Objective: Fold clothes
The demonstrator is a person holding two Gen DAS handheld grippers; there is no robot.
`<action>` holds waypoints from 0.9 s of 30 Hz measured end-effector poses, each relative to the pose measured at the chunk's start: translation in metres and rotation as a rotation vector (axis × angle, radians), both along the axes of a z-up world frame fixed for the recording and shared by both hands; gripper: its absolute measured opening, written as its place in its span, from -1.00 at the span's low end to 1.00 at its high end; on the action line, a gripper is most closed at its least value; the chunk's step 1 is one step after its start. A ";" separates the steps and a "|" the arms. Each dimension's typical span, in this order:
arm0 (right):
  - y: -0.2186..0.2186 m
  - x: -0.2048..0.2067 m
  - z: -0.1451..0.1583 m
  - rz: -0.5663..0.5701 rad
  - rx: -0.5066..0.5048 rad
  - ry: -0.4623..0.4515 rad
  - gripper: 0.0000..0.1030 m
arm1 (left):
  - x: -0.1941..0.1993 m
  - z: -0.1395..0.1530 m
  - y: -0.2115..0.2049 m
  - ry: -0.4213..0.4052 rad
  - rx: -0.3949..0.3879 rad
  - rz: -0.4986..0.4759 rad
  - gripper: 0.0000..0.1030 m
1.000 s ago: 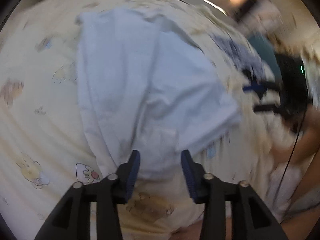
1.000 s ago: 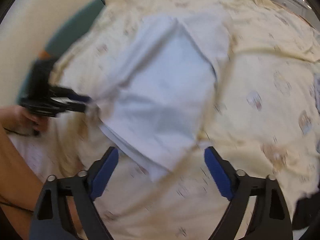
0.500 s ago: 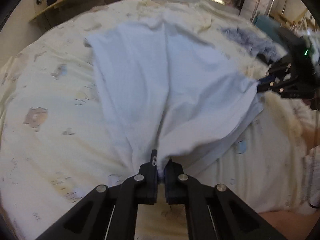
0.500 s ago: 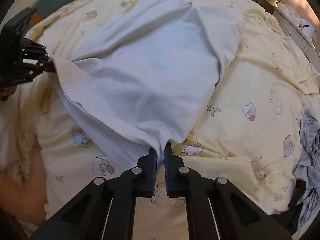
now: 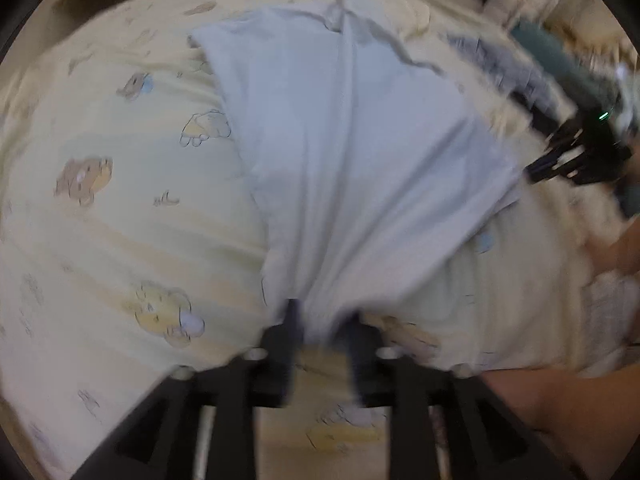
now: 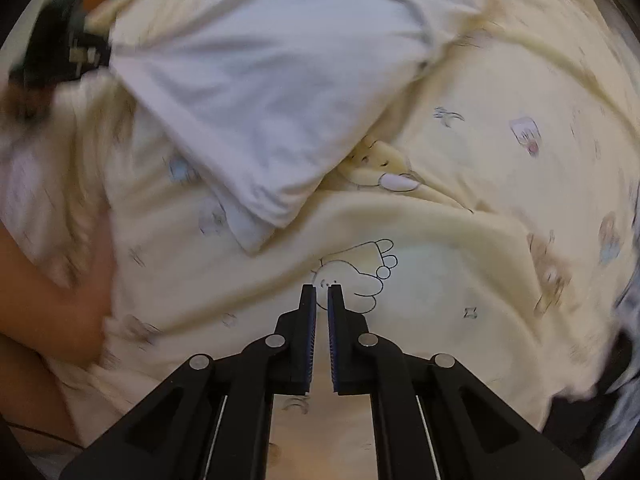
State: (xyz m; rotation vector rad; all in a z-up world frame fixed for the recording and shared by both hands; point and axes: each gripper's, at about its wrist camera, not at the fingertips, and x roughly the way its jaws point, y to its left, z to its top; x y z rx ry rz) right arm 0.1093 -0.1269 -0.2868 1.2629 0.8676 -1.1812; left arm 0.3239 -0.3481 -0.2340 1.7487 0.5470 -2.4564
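Both grippers changed: left gripper (image 5: 320, 320) jaws opening, right gripper (image 6: 322, 300) dropped shirt (image 6: 260, 92).

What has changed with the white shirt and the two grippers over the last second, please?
Half a second ago both grippers pinched corners of the white cotton shirt. Now the right gripper has let its corner go: it is shut, empty, over the yellow cartoon-print bedsheet, and the shirt's corner lies further off. The left gripper is opening, shirt hem between its jaws. The shirt remains spread on the sheet.
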 end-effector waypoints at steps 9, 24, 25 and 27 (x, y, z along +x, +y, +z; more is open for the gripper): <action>-0.013 -0.029 0.008 -0.191 -0.120 -0.144 -0.86 | 0.022 0.004 -0.046 0.079 0.204 0.252 0.07; -0.009 -0.042 0.023 -0.318 -0.162 -0.222 -0.85 | -0.043 -0.052 -0.002 0.091 0.413 0.149 0.06; -0.007 -0.045 0.022 -0.325 -0.166 -0.232 -0.85 | -0.042 -0.056 -0.001 0.070 0.374 0.158 0.06; -0.006 -0.048 0.017 -0.339 -0.169 -0.257 -0.85 | -0.039 -0.062 -0.005 0.073 0.378 0.212 0.06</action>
